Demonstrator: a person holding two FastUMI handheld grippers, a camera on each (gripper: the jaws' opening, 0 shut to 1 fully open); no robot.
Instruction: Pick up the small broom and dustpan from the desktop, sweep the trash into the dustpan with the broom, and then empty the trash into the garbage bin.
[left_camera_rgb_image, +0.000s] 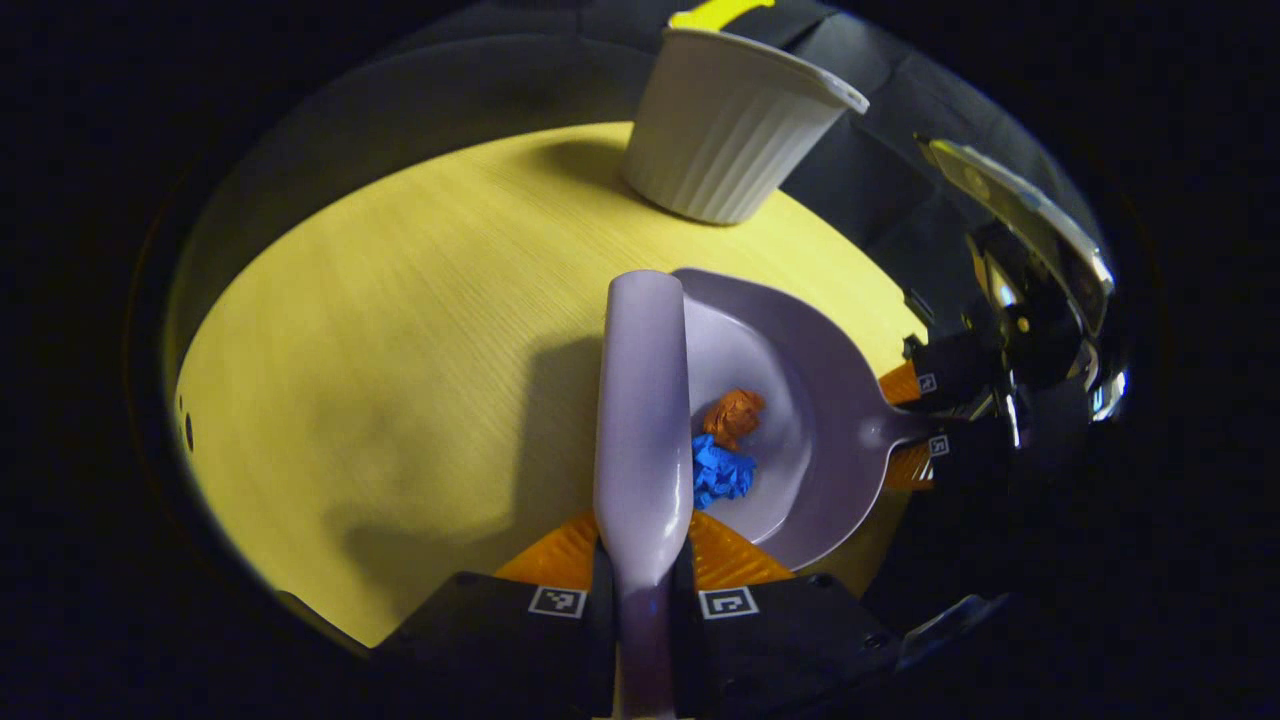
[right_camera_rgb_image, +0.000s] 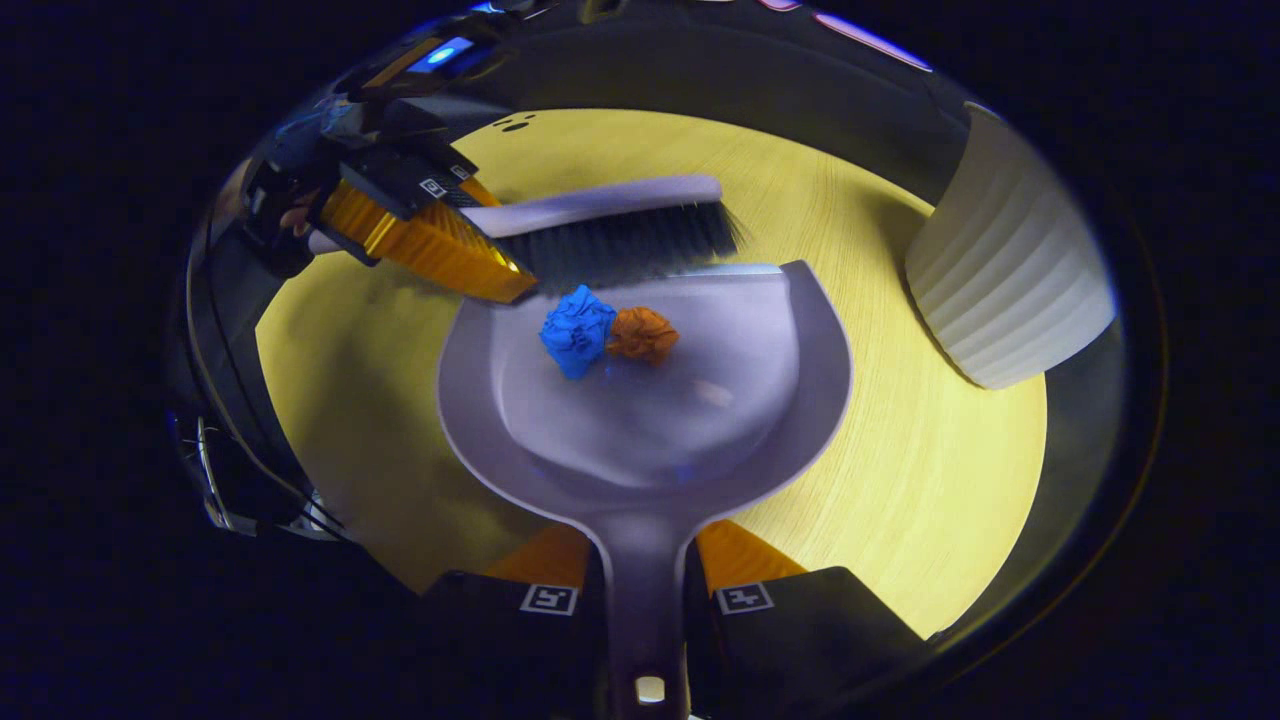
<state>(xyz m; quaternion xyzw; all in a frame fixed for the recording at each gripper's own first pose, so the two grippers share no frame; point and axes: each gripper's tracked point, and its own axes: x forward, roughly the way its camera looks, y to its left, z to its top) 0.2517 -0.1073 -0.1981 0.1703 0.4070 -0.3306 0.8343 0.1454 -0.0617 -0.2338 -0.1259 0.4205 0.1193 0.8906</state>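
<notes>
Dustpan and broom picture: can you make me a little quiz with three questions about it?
1. True or false: the blue paper ball and the orange paper ball lie inside the dustpan.
2. Which gripper holds the broom? A) left gripper B) right gripper
3. Fill in: the broom's bristles sit at the dustpan's open ____.

Key
1. True; the balls touch each other.
2. A; the left gripper clamps the broom's handle, while the right gripper clamps the dustpan's handle.
3. Edge, the side away from the handle. The white garbage bin stands nearby on the table.
</notes>
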